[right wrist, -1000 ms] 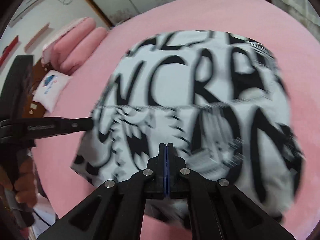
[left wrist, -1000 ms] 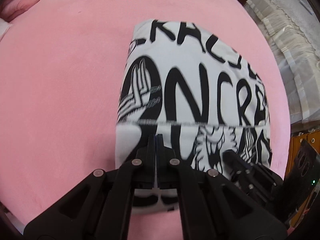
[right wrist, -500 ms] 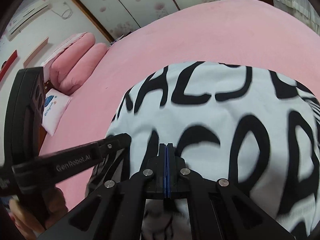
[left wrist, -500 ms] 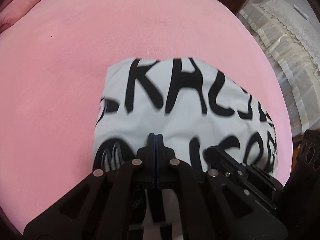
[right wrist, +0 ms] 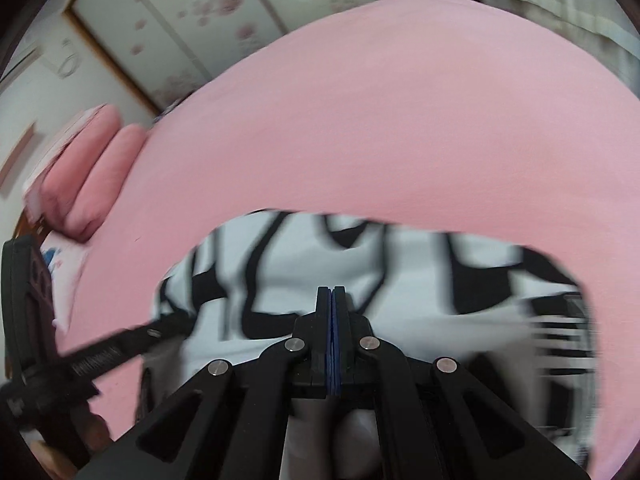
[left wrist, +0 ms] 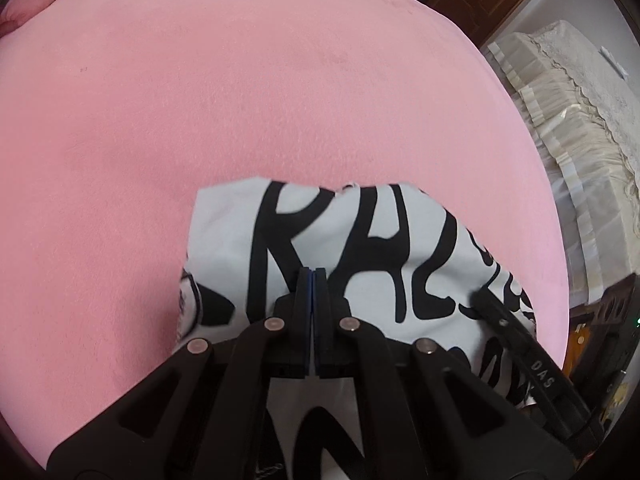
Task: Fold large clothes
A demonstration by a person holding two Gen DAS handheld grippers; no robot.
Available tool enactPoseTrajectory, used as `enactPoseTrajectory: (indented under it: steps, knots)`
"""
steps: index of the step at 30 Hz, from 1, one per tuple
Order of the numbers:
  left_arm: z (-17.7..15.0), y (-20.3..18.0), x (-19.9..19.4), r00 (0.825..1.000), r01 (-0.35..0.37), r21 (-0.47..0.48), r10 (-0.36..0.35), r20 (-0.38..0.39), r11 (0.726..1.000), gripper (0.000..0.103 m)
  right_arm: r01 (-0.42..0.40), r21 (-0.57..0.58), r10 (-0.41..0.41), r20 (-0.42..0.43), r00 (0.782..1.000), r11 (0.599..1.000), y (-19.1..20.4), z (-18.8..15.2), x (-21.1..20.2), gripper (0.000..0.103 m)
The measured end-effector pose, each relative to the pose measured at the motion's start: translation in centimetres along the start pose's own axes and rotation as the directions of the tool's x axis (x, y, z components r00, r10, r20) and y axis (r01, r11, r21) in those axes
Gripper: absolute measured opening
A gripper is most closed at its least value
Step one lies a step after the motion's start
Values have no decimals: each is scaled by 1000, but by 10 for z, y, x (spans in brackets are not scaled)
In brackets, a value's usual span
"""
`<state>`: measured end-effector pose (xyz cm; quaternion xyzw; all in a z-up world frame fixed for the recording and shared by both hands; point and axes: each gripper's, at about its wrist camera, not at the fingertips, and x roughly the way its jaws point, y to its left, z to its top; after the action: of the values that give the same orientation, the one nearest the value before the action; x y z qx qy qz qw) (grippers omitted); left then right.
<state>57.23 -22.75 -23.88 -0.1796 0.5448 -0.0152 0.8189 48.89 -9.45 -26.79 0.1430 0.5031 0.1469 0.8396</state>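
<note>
A: While both grippers stand over the shirt (left wrist: 360,248), which way does it lie from them?

B: Straight ahead and below. It rests on the pink bed (left wrist: 280,92), its far edge running side to side across both views, so the long axis runs from one gripper to the other.

A: Are the jaws holding cloth?

B: The left gripper (left wrist: 313,276) has its jaws pressed flat together, and so does the right gripper (right wrist: 331,296). Each tip overlaps the fabric in the picture. Whether a layer is pinched between the pads I cannot tell; no cloth shows in either seam.

A: Which one is nearer the far edge?

B: Neither, really. They sit side by side, left toward the shirt's left end, right toward its right; each shows in the other's view.

A: So the next move?

B: My guess: both must travel evenly, square to that long edge, or the fold will skew.
</note>
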Motion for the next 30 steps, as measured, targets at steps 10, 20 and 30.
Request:
enactPoseTrajectory:
  steps: [10,20,30]
  knots:
    - [-6,12,-55,997,-70,6,70,20,998,0,68,263,-53,-65,997,962,-83,-11,-69,0]
    - [-102,7,-120,991,-106,-9,105,-85,994,0,153,238,-99,-226,969,959,-71,-78,-135,8]
    - [-197,-13,-189,978,-108,52,115,-175,993,0,171,63,-141,-339,930,983,-2,-164,-184,72]
